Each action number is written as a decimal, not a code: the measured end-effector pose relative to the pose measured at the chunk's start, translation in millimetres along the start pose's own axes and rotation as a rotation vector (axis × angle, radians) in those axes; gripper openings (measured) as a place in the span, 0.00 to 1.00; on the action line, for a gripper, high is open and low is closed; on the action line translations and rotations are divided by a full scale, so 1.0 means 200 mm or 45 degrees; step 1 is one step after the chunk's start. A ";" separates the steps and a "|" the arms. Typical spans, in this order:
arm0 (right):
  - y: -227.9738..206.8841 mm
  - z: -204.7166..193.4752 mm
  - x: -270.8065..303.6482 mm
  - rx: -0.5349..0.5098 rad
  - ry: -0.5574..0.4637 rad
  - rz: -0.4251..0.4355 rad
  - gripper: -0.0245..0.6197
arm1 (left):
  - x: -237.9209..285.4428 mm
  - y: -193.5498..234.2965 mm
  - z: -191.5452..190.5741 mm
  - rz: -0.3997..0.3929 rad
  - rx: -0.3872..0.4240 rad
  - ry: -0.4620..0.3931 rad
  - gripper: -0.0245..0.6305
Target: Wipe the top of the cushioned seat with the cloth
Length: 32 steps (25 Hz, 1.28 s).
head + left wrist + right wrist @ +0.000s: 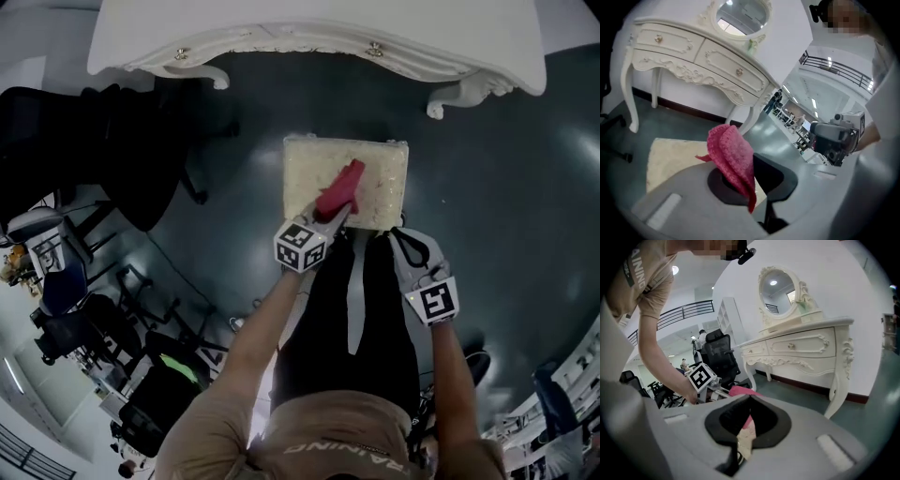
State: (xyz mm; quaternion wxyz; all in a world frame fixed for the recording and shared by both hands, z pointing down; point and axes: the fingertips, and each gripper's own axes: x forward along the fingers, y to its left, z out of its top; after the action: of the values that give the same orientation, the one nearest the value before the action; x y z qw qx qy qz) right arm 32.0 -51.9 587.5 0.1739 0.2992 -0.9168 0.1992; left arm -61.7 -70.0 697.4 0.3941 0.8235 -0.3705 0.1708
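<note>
The cream cushioned seat [375,173] stands on the dark floor in front of me. A pink-red knitted cloth [339,189] lies on its top near the front edge. My left gripper [331,217] is shut on the cloth [731,152], which sticks up folded between the jaws, with the seat [670,154] beyond it. My right gripper [405,236] hangs at the seat's near right corner, off the cushion. In the right gripper view its jaws [749,400] stand together with nothing held, and the cloth [739,390] and the left gripper's marker cube [701,378] show past them.
A white ornate dressing table [319,37] with an oval mirror [777,290] stands just behind the seat, its curved legs [631,101] close by. A black office chair [122,141] sits to the left. More chairs and equipment crowd the near left.
</note>
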 end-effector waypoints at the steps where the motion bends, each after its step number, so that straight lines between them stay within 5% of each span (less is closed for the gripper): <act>1: 0.04 0.01 0.04 -0.015 0.007 0.016 0.04 | -0.08 0.08 -0.01 0.044 -0.006 -0.008 0.09; 7: 0.26 0.03 0.26 -0.021 0.024 0.107 0.04 | -0.44 0.51 -0.08 0.258 -0.017 -0.028 0.09; 16: 0.47 0.04 0.44 -0.063 0.058 0.144 0.04 | -0.65 0.92 -0.25 0.428 -0.052 0.062 0.10; 32: 0.52 -0.03 0.50 -0.004 0.084 0.056 0.04 | -0.36 0.97 -0.45 0.302 -0.009 0.227 0.10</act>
State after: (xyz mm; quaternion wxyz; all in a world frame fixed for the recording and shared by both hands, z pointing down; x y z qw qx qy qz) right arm -106.7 -20.8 608.6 0.2000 0.2719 -0.9173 0.2114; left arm -253.4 -47.3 814.5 0.4053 0.7542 -0.4294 0.2872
